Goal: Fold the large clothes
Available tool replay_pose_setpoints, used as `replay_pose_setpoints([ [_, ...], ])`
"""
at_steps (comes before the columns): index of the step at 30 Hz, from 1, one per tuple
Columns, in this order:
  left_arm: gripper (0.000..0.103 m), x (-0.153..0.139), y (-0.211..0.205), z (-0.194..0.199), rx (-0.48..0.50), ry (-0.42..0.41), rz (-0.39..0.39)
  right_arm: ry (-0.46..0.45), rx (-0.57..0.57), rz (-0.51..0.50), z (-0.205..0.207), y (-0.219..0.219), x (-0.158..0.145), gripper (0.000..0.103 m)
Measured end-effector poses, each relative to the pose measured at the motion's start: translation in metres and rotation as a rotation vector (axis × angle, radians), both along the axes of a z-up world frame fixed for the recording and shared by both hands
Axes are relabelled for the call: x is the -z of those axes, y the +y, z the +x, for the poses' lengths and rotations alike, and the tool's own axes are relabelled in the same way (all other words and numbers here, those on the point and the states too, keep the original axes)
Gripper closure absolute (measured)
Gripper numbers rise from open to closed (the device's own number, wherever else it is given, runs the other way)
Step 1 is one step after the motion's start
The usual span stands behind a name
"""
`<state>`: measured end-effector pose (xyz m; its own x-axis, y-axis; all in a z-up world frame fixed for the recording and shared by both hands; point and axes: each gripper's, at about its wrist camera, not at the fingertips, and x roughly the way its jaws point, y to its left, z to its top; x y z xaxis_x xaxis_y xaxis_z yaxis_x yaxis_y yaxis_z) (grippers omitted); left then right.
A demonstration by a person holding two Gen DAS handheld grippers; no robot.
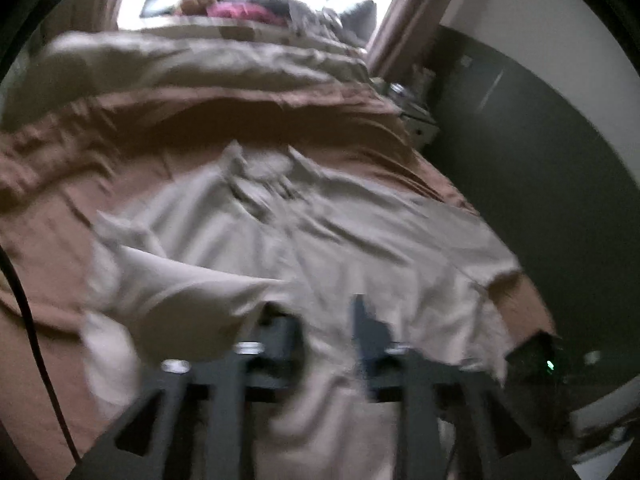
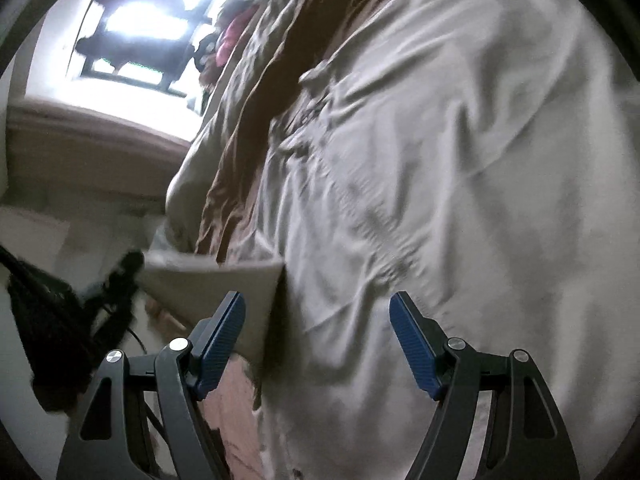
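A large beige shirt [image 1: 280, 232] lies spread and wrinkled on a bed with a brown sheet [image 1: 80, 184]. My left gripper [image 1: 324, 328] is at the shirt's near edge; cloth runs between its two fingers and drapes over them, so it looks shut on the shirt. In the right wrist view the same shirt [image 2: 440, 160] fills most of the frame. My right gripper [image 2: 318, 332] is open, its blue pads [image 2: 220, 344] wide apart, just above the cloth near the bed's edge. Both views are blurred.
A rumpled beige duvet [image 1: 180, 64] lies across the bed's far half, with a pink item [image 1: 240, 10] by the bright window [image 2: 132, 28]. A dark wall panel [image 1: 520, 160] and a nightstand [image 1: 416, 116] stand right of the bed. A black device [image 1: 536, 356] sits near the corner.
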<state>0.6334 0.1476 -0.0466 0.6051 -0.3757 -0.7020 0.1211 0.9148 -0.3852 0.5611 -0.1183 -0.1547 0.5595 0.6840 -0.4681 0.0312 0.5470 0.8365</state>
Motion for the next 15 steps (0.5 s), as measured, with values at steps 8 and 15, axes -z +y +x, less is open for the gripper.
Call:
replay_pose_setpoints([
  [8,0.018,0.009,0.011,-0.053,-0.084,0.017,-0.183,-0.022,0.058,-0.005,-0.017,-0.008,-0.007,0.030],
  [15,0.002,0.008,0.003,-0.071,-0.081,0.020,-0.241,-0.057,0.042,-0.008,-0.017,0.005,-0.012,0.030],
])
